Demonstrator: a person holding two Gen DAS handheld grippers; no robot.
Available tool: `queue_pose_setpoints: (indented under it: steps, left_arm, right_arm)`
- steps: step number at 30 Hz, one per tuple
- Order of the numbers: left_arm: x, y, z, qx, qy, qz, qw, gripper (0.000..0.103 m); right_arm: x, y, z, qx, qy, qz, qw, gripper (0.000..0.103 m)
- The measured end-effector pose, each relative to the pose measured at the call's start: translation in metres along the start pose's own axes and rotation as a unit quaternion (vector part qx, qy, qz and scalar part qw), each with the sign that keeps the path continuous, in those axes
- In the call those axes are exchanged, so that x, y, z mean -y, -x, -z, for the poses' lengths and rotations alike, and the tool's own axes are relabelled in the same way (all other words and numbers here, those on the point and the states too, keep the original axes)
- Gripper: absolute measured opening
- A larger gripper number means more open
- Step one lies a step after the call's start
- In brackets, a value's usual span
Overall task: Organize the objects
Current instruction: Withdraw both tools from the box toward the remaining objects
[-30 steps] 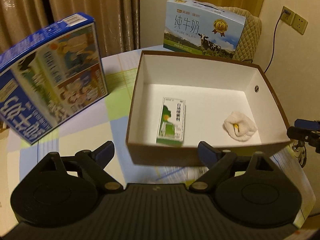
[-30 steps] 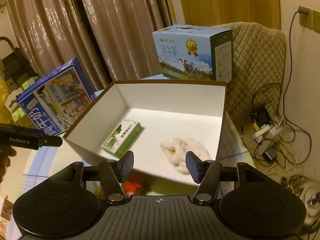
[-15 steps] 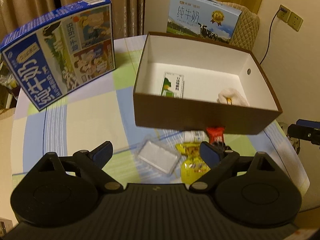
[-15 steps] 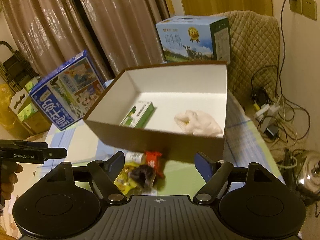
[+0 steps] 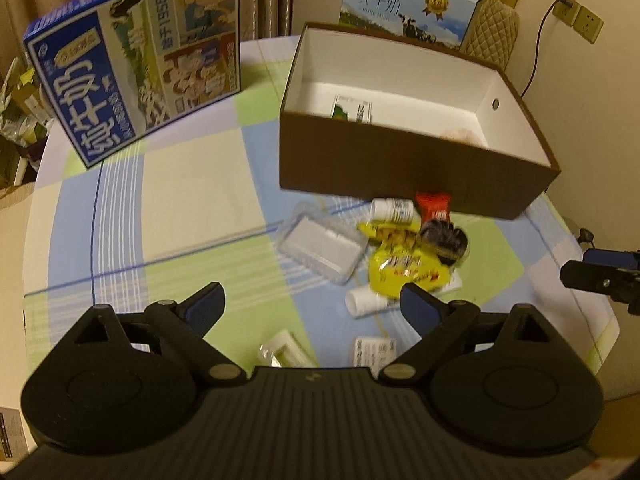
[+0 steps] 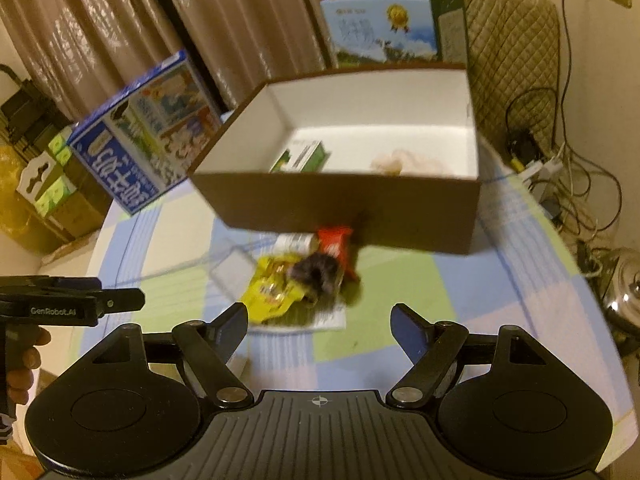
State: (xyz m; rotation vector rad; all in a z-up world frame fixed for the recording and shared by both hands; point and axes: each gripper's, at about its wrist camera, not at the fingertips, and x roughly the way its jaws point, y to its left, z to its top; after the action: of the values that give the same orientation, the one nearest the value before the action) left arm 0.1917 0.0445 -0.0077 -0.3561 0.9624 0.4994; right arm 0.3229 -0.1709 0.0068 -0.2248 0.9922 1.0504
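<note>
Now | brown box [image 5: 408, 160]: white inside, green carton [image 5: 352, 109] within | left tool [image 5: 312, 304], right tool [image 6: 320, 326]: spread, empty

The brown box [image 5: 412, 164] wall hides most of the green carton [image 5: 352, 109] inside.

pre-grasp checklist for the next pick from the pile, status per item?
1. Left gripper jaws open, nothing held: ok.
2. Right gripper jaws open, nothing held: ok.
3. Brown box has floor room; only a green carton and white cloth inside: ok.
4. Pile in view in front of the box: ok.
5. Yellow packet free to lift: not ok, the dark fuzzy item overlaps it.
6. Image sharpness for aiming: not ok, motion blur.
</note>
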Motion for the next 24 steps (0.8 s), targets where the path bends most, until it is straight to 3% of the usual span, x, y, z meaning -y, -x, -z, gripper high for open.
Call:
queue_pose_setpoints:
  steps: [24]
  left_arm:
    - [-0.041,-0.01,0.064,-0.063,-0.007,-0.009,0.998,0.093]
  right_arm:
    - [-0.071,-0.045,0.063,-0.086,0.001,0.002,0.996,0.076]
